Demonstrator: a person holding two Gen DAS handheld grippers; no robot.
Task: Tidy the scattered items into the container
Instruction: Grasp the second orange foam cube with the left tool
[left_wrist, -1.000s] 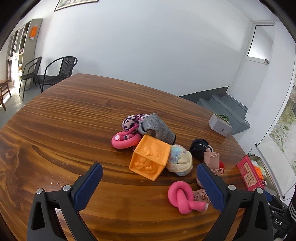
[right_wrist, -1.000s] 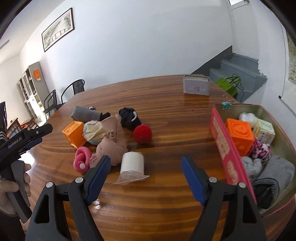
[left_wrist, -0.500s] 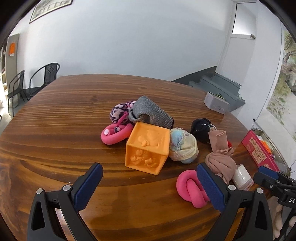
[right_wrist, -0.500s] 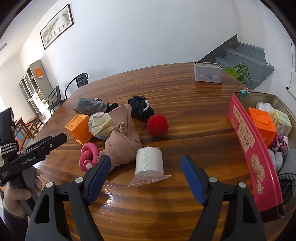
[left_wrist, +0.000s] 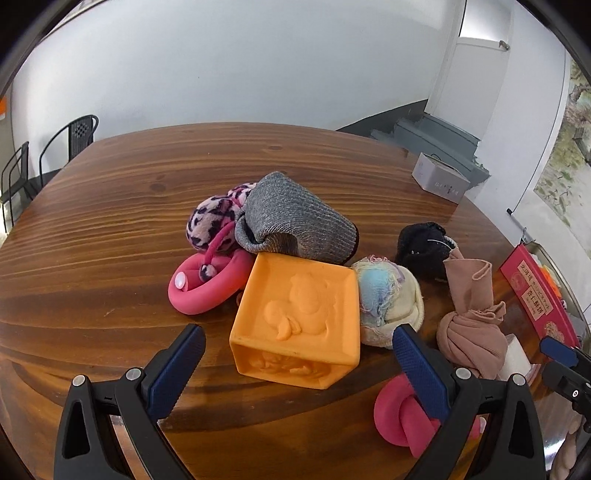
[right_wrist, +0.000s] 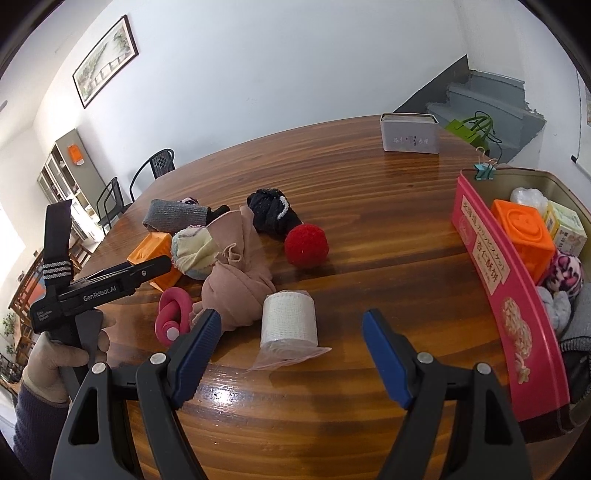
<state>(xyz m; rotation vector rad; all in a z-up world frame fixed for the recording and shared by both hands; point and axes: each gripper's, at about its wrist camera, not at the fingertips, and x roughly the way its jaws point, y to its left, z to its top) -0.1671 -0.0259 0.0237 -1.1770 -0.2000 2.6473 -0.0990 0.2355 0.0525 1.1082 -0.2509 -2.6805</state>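
Left wrist: wooden table (left_wrist: 110, 229), white wall (left_wrist: 258, 62).

Left claw (left_wrist: 295, 363) and right claw (right_wrist: 291, 345): black plastic frames with triangular cut-outs, silver screws, ribbed blue finger pads (left_wrist: 173, 373). Left handle printed "GenRobot.AI", with a black strap bearing silver stripes. Left hand (right_wrist: 64, 354): bare skin, dark blue sleeve.

— How many orange blocks do you count?
— Two: one orange block (left_wrist: 297, 317) at your twelve o'clock, another orange block (right_wrist: 524, 236) in the tin (right_wrist: 517, 332).
— Pink rings?
— Two: first pink ring (left_wrist: 207, 284), second pink ring (left_wrist: 402, 421).
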